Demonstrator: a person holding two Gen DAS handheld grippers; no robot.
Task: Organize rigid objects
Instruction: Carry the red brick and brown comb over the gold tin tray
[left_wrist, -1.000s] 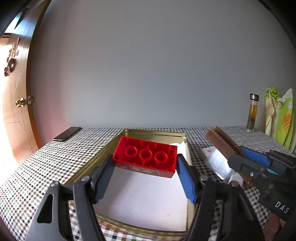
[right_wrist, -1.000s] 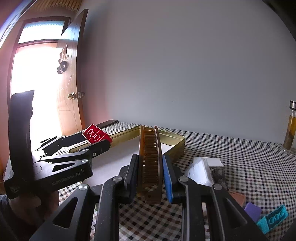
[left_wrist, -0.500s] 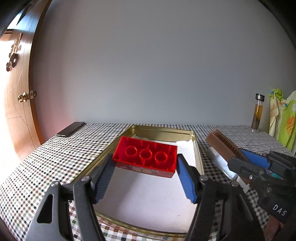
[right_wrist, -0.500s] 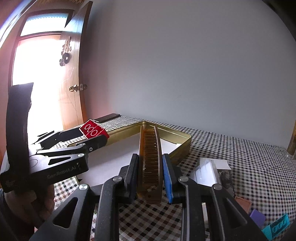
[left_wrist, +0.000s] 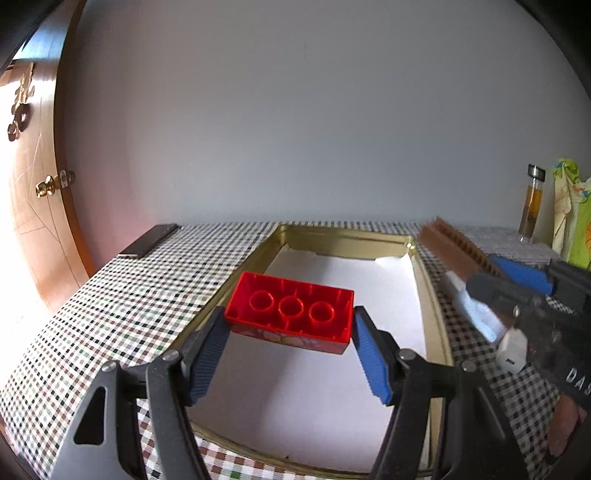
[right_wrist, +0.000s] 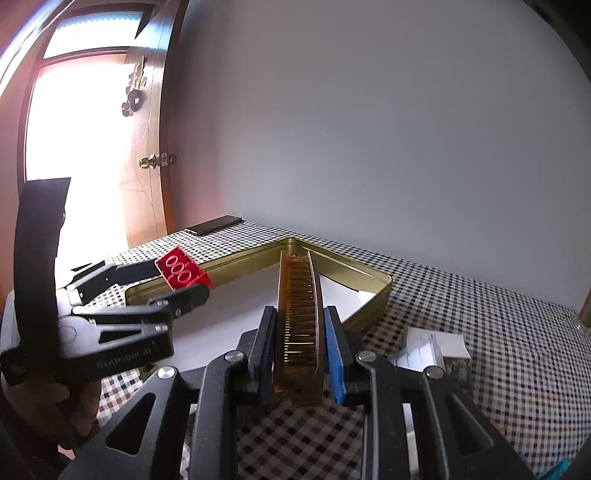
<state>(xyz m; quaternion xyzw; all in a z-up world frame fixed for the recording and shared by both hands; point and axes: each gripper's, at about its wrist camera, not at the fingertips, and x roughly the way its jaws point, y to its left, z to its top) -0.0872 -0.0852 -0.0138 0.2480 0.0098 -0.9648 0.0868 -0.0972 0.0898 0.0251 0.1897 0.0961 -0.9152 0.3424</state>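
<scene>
The left gripper (left_wrist: 290, 325) is holding a red building brick (left_wrist: 290, 314) by its two short ends, its fingers (left_wrist: 207, 347) clamped on the brick from either side. The brick is hanging hollow side up, three round tubes showing, above the near left part of a shallow gold tin (left_wrist: 347, 242) that is sitting open on the checkered surface (left_wrist: 110, 295). A white sheet of paper (left_wrist: 295, 398) is lining the bottom of the tin, and the brick is not touching it.

The right gripper (right_wrist: 299, 343) is gripping a brown comb (right_wrist: 299, 321) on edge, its fingers (right_wrist: 338, 354) pressed against the comb's flat sides, teeth facing up and the comb's length pointing away along the fingers. The comb is hovering over the near right rim of the tin (right_wrist: 369, 291), its far tip reaching above the paper-lined inside. In the left wrist view the comb (left_wrist: 454, 251) is showing just right of the tin, with the right gripper (left_wrist: 524, 295) behind it.

On the surface to the right of the tin, a small white packet with clear wrapping (right_wrist: 432, 347) is lying close beside the right gripper. A dark phone (left_wrist: 149, 240) is lying flat at the far left edge of the surface, near a wooden door (left_wrist: 33, 206) with a brass knob. A glass bottle of amber liquid (left_wrist: 532, 203) is standing at the far right corner against the grey wall, beside a green patterned cloth (left_wrist: 574, 221).
</scene>
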